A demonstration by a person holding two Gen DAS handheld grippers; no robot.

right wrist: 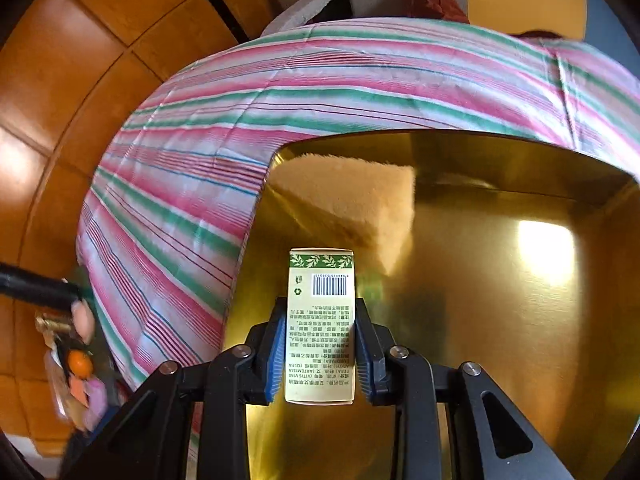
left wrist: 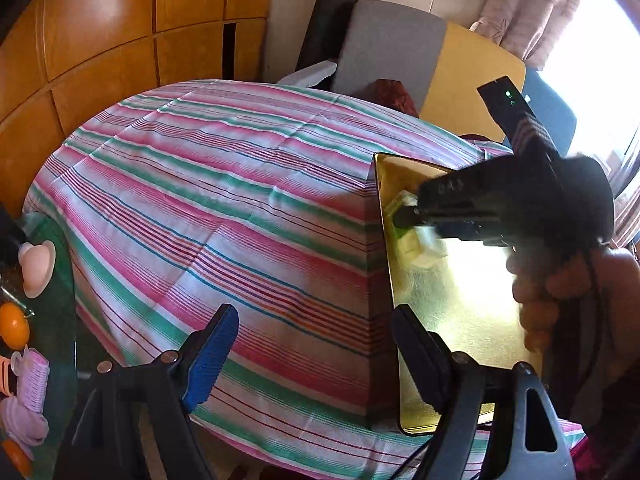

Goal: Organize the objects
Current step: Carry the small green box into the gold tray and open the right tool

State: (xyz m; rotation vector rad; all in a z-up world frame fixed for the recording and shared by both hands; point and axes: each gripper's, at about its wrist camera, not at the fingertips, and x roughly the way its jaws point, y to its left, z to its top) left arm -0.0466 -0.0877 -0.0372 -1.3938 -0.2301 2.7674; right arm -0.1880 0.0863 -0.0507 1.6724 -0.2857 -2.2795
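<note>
My right gripper (right wrist: 320,344) is shut on a small cream and green carton (right wrist: 321,320) with a barcode, and holds it over the inside of a shiny gold box (right wrist: 500,300). The box sits on a striped cloth (right wrist: 180,200). In the left wrist view the right gripper (left wrist: 408,216) reaches into the gold box (left wrist: 460,300) with the carton (left wrist: 416,240) blurred at its tip. My left gripper (left wrist: 316,356) is open and empty, above the striped cloth (left wrist: 220,200) beside the box's left wall.
A glass table edge at the left holds small items: an orange ball (left wrist: 14,330), a pink heart-shaped thing (left wrist: 36,266) and lilac objects (left wrist: 28,400). Wooden wall panels (left wrist: 100,40) stand behind. A grey and yellow chair (left wrist: 420,60) is at the back.
</note>
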